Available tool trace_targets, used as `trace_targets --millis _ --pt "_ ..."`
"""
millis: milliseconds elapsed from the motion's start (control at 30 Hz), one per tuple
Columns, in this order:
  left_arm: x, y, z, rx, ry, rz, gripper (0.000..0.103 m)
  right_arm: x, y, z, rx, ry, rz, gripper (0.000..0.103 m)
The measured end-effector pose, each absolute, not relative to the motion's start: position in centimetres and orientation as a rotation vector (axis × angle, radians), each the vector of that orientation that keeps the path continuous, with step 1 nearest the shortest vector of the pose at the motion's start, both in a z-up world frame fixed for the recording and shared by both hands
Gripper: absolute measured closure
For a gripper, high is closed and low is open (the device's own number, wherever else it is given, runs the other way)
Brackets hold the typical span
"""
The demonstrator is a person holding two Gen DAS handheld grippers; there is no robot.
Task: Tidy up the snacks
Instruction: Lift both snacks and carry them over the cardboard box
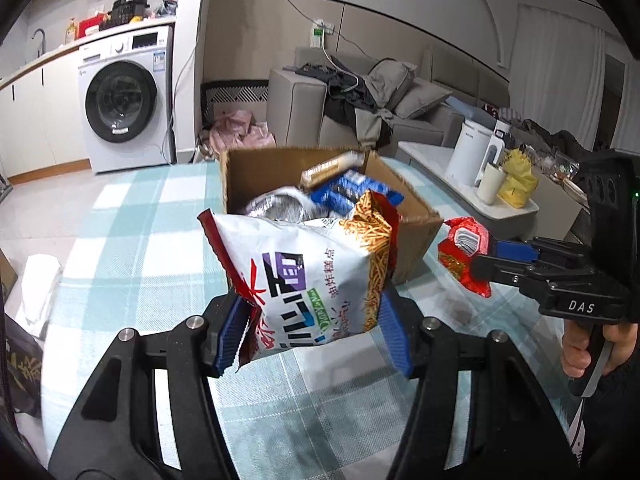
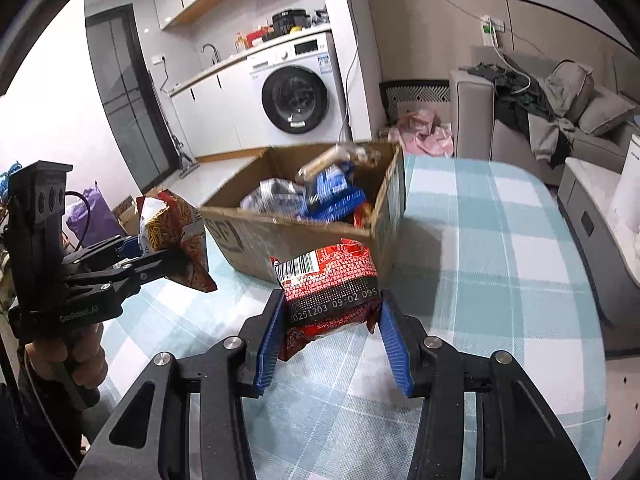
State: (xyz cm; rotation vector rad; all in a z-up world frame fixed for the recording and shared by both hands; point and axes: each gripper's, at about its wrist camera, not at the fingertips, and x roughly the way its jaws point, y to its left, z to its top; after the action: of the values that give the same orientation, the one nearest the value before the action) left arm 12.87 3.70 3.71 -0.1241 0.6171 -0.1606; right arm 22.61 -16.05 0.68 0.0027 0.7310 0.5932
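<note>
Left tool (image 1: 316, 336) grips white snack bag (image 1: 304, 276) before box (image 1: 404, 216).

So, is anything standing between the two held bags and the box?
Nothing visible does. The white bag in the left gripper and the red packet in the right gripper sit just before the open box.
</note>
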Motion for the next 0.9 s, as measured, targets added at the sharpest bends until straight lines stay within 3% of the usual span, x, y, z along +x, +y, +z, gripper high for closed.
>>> trace_targets --millis 500,900 --pt "11.3 4.1 9.6 -0.098 0.544 -0.153 0.046 22.5 -15.5 5.1 0.029 0.636 0.603 0.056" --pt "13.9 4.4 10.9 -0.099 0.532 -0.136 0.046 24.3 -14.1 5.7 0.030 0.625 0.596 0.056"
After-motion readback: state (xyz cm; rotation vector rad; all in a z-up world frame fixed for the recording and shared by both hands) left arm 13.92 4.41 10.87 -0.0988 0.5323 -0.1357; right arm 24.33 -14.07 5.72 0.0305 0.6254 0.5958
